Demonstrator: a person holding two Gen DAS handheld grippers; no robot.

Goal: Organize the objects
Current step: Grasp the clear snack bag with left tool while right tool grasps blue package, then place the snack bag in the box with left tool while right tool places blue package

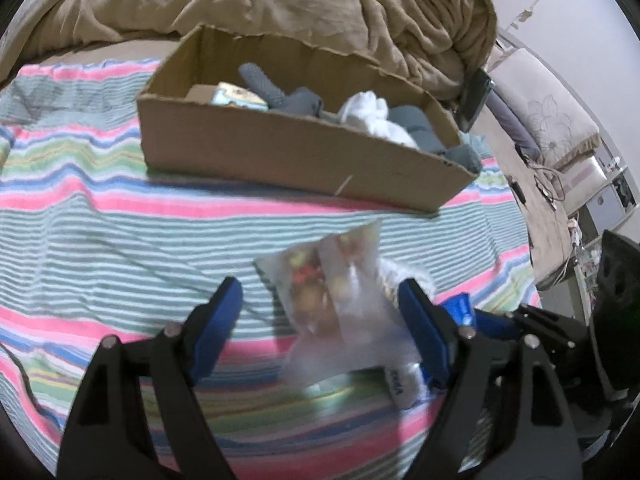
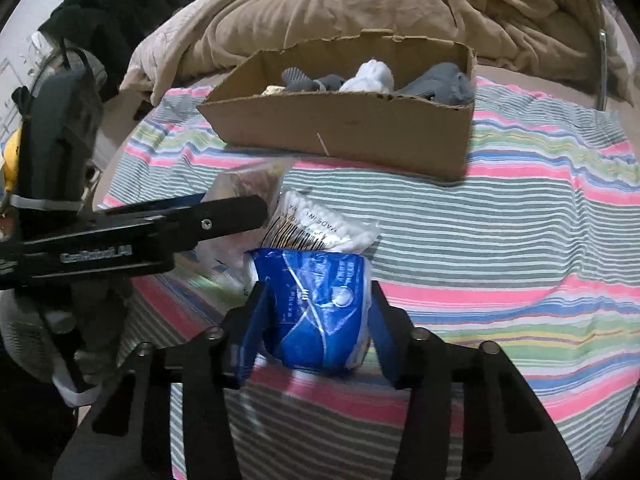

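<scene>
So the right gripper [image 2: 316, 320] has its blue-padded fingers clamped on both sides of a blue-and-white plastic pack of cotton swabs [image 2: 316, 312], holding it just above the striped pink, green and white bedspread [image 2: 500, 240], with the swab ends fanning out the top toward the box. Looks like it's gripped around the middle so the floppy pack doesn't fold over on the way. The left gripper [image 1: 320, 316] is spread wide around a clear plastic bag of small colourful bits [image 1: 336, 300], which is blurry, and neither pad seems to be pressing it, so whether it's about to pinch or just let go is anyone's guess. In the right view the left tool sits sideways, right next to the swab pack, so the two are pretty crowded. The open, shallow brown cardboard box [image 1: 280, 152] sits further up the bed in front of the rumpled tan duvet [image 1: 280, 0], already holding grey socks [image 1: 280, 94], a white rolled sock bundle [image 1: 368, 114] and a small pale packet. Best guess is both bags are headed in there too.
</scene>
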